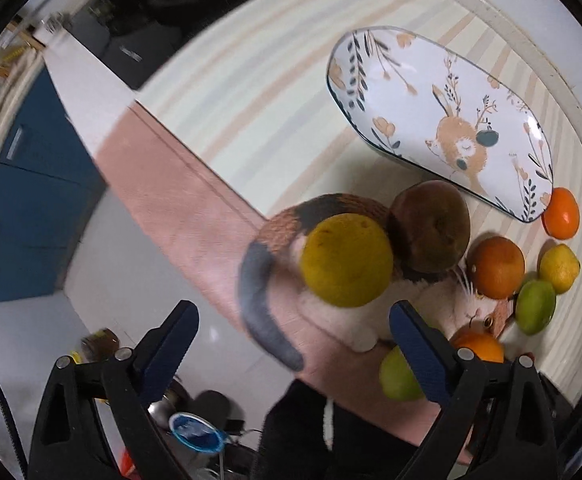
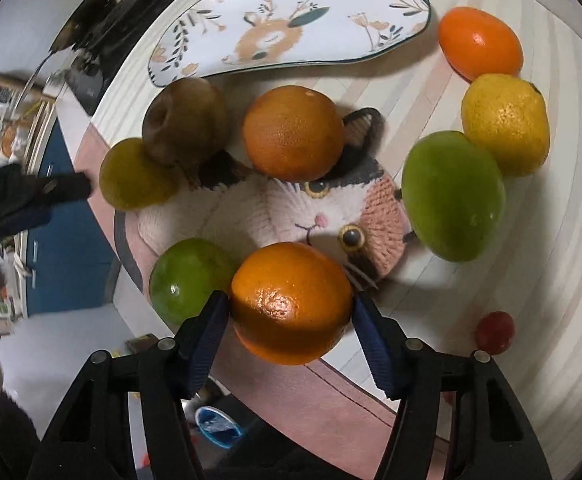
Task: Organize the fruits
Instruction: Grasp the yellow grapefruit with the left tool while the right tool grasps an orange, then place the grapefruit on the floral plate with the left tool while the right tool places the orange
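Orange peel, pebbled and shiny, fills the space between the right gripper's (image 2: 289, 312) fingers: the near orange (image 2: 291, 302) sits at the near edge of the table (image 2: 511, 248), half on the knitted cat mat (image 2: 259, 216). The left pad touches its flank, while on the right I cannot tell whether the pad has met the peel — so no sure grip yet.

Going left to right in the right wrist view: a yellowish fruit (image 2: 135, 178) and a brown one (image 2: 185, 120) touching at the left edge of the mat, a lime (image 2: 187, 280) just beside the near orange, a second orange (image 2: 293, 132) on the cat's head, then a big green fruit (image 2: 453, 196), a lemon (image 2: 505, 124), a mandarin (image 2: 481, 42) and a small red fruit (image 2: 495, 332). The painted plate (image 2: 371, 46) lies empty along the far edge.

The left gripper (image 1: 293, 354) hangs wide and empty above the yellowish fruit.

I judge the orange firm, fairly heavy, round and a little slick — it could roll or squirt out. Best taken across its widest middle, squeezed gently enough not to bruise.
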The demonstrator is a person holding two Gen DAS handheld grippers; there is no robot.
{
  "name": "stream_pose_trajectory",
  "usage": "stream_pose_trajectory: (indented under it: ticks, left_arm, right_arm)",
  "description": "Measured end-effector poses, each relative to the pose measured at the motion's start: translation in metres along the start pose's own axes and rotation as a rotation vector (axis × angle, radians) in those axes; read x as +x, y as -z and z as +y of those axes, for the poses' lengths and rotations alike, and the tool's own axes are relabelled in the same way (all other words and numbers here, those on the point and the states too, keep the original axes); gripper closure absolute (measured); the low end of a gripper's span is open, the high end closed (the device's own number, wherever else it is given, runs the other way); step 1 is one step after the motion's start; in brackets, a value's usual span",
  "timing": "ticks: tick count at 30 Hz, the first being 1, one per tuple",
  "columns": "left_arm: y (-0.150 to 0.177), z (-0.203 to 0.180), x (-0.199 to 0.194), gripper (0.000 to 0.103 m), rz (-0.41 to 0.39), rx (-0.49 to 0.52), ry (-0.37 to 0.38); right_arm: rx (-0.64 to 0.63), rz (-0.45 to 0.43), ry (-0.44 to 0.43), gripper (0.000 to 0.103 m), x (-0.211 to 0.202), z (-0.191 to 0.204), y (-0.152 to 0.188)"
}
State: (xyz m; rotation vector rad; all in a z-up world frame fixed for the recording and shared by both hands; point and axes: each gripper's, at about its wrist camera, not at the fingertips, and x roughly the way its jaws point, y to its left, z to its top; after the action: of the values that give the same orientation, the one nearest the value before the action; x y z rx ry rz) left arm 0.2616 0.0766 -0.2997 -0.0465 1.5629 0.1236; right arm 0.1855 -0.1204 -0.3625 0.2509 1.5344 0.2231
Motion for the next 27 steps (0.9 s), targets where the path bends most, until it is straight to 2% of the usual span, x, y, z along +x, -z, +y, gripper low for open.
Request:
stream_pose_trajectory:
  ticks: [5,6,7,9,18,27]
  left_arm:
    - [-0.010,-0.024,0.018,0.008,0.011,0.051,0.036]
    - [-0.010,-0.028,0.021,0.012,0.009,0.066,0.032]
    - [-0.011,-0.030,0.024,0.028,0.011,0.070,0.027]
    - [-0.012,-0.035,0.032,0.044,0.031,0.090,0.022]
    - [-0.010,-0.048,0.037,0.044,-0.037,0.183,-0.033]
    - [-0.006,-0.042,0.034,0.045,-0.073,0.163,-0.001]
  right_arm:
    - [-0.022,0.022,0.060,0.038,-0.006,0.000,0.008]
    - [-0.028,0.026,0.060,0.038,-0.004,0.000,0.007]
    - [-0.029,0.027,0.057,0.038,-0.004,0.001,0.008]
    - [-0.025,0.030,0.054,0.038,-0.002,0.001,0.005]
    - [-0.032,0.039,0.042,0.036,-0.002,0.000,0.002]
    - [-0.025,0.038,0.036,0.037,-0.004,-0.003,0.007]
